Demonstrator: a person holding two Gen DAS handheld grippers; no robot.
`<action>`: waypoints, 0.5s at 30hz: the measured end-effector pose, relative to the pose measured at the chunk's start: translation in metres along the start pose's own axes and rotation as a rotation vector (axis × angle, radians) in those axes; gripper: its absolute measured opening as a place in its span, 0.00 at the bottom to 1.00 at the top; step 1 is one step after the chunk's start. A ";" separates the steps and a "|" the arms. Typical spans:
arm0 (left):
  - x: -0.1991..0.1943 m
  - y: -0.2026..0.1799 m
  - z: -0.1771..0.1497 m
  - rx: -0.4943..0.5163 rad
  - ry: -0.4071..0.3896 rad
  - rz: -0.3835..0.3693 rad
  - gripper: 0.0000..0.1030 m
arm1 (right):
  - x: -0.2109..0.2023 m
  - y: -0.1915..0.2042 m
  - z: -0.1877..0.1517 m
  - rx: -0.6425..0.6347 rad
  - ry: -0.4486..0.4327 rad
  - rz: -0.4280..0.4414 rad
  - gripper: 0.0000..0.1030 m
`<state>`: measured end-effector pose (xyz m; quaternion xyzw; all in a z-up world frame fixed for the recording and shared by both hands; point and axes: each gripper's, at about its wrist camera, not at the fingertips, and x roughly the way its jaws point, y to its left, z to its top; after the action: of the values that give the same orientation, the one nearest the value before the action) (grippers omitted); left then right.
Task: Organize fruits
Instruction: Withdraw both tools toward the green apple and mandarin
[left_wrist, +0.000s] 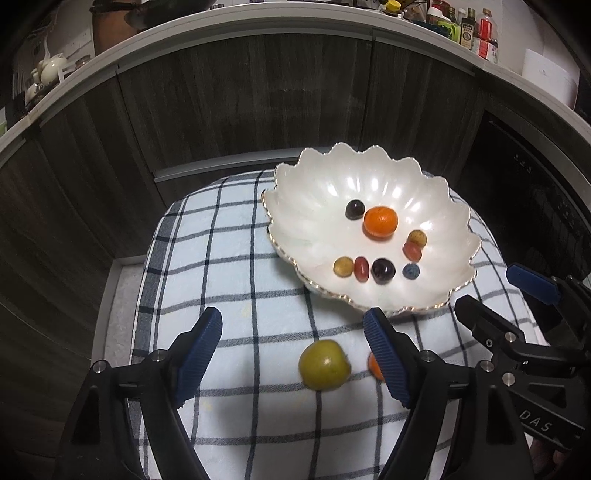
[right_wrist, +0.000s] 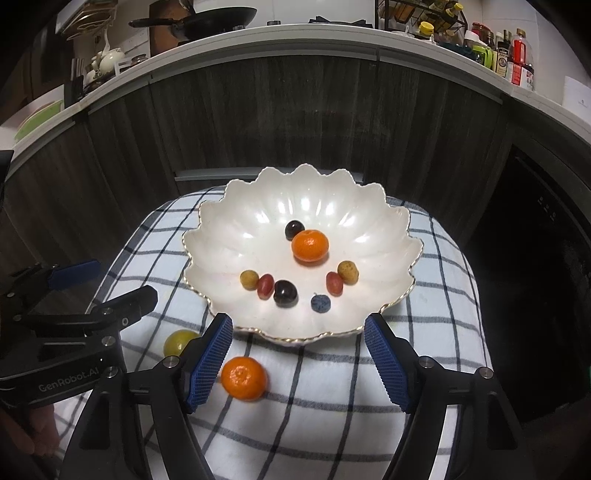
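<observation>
Fruit mostly gathered already: resting inside the scalloped white bowl (right_wrist: 229, 236) are one mandarin (right_wrist: 310, 245), two dark cherries (right_wrist: 285, 292), two small yellow-brown fruits (right_wrist: 249, 279), two red oblong ones (right_wrist: 265, 286) and a blueberry (right_wrist: 320, 303), scattered loosely across the bowl's floor, not sorted by kind. Left out on the checked cloth (right_wrist: 332, 406) covering the surface, just in front of the bowl's near rim: a green round fruit (left_wrist: 324, 364) and a second mandarin (right_wrist: 243, 377), lying near each other but apart. Judging from that, only two pieces to go, possibly followed by tidying inside the bowl. Left gripper (left_wrist: 291, 356) hovering low over the cloth with fingers spread wide, empty, the green fruit lying between them and nearer the right-hand finger. Right gripper (right_wrist: 299, 363) likewise wide and empty, the loose mandarin sitting just beside its left-hand finger (right_wrist: 210, 363), inside the gap. Neither fruit touched or pinched yet. Likely next: closing on one fruit each and lifting over the rim, with care for rolling on the soft cloth.
</observation>
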<state>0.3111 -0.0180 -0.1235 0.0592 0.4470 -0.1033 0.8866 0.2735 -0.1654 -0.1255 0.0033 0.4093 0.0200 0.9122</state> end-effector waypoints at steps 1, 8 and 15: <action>0.000 0.001 -0.002 0.002 0.002 -0.001 0.77 | 0.000 0.001 -0.002 -0.001 0.002 0.002 0.73; 0.008 0.003 -0.023 0.037 0.015 0.013 0.78 | 0.006 0.012 -0.019 -0.019 0.026 0.010 0.73; 0.017 0.002 -0.043 0.096 0.026 0.013 0.78 | 0.017 0.020 -0.038 -0.043 0.057 0.024 0.73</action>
<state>0.2878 -0.0099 -0.1628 0.1061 0.4526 -0.1180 0.8775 0.2562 -0.1454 -0.1629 -0.0121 0.4346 0.0399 0.8996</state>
